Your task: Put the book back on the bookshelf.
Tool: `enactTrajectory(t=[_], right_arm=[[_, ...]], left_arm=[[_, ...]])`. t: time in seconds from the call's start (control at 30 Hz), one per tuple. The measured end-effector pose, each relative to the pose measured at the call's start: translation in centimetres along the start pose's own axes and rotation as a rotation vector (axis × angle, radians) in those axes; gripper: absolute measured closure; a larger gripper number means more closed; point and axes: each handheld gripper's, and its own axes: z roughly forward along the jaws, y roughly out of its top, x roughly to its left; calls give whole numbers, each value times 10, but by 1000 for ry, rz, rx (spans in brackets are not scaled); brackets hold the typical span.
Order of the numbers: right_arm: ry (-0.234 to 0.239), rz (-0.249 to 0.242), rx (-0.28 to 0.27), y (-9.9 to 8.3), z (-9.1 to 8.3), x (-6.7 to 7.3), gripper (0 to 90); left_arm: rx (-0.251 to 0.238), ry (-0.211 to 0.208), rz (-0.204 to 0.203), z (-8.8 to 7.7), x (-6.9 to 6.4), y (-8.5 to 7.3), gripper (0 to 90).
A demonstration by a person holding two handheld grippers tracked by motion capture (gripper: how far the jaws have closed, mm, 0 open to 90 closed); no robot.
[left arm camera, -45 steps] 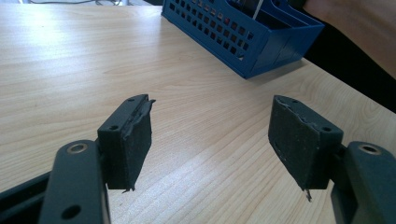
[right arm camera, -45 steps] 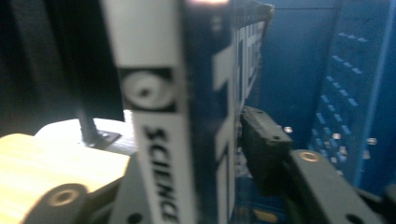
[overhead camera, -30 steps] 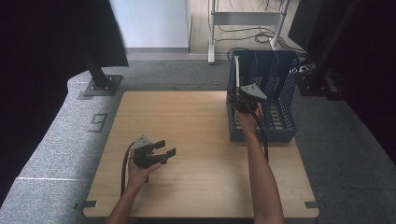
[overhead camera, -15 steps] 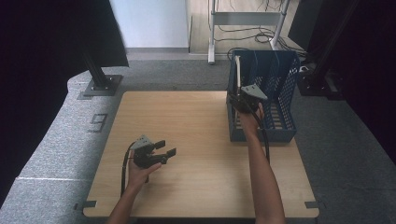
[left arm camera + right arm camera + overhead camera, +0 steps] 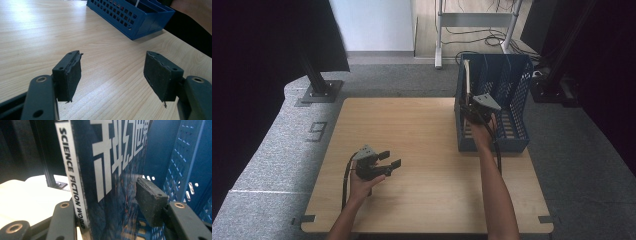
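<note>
Right gripper view: the right gripper [image 5: 107, 207] had its jaws on either side of an upright magazine [image 5: 110, 170], the right pad standing clear of the cover, and they had just been opening wider, the magazine between them unclamped. The magazine stood in the left-hand slot of the blue file rack [image 5: 507, 100] at the far right of the wooden table [image 5: 422, 150]. In the high view the left gripper [image 5: 387, 160] hovered, jaws spread and empty, over the near left of the table, well apart from the rack.
</note>
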Motion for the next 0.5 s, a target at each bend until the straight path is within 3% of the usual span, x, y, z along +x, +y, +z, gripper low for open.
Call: enactTrajectory(t=[0.5], right_arm=[[40,10,0,5,-9,5,456]], left_arm=[[-4,1,1,-2,0,0,303]])
